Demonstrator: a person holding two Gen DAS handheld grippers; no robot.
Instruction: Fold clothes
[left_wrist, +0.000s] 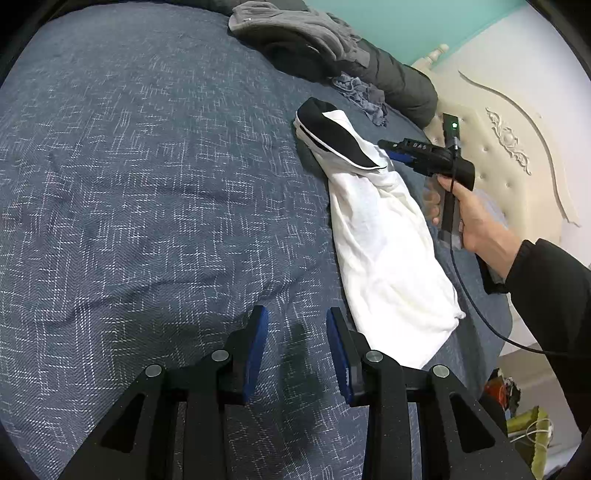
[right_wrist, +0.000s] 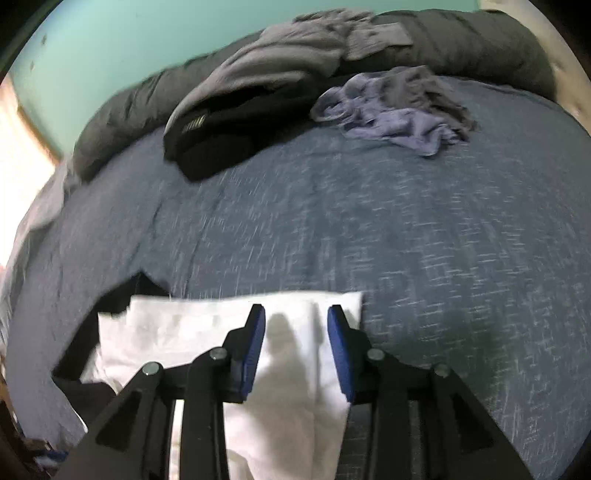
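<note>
In the left wrist view, the left gripper (left_wrist: 296, 314) hangs over the blue bedspread (left_wrist: 147, 184) with its jaws partly open and nothing between them, only bare cover showing in the gap. The white garment (left_wrist: 388, 251), with a black panel at its far end, lies up and to the right of these jaws, its near corner just beside the right-hand finger but not between the pads. Farther off on the same side, the right gripper (left_wrist: 386, 149), carried by a hand (left_wrist: 476, 225) in a dark sleeve, has its tip at the garment's black-and-white end; from this angle it is not clear whether its jaws pinch the cloth. Beyond the jaws, a heap of grey clothes (left_wrist: 295, 33) and a crumpled bluish cloth (left_wrist: 364, 98) rest near the cream headboard (left_wrist: 509, 140). In the right wrist view, which is blurred, the right gripper (right_wrist: 296, 314) has its jaws partly open above the white garment (right_wrist: 207, 325), which lies flat on the bedspread (right_wrist: 406, 221) under and to the left of them; the pads do not press on the fabric. Ahead of the jaws, the grey clothes (right_wrist: 280, 62) and the bluish cloth (right_wrist: 399, 107) lie well apart from the garment.
</note>
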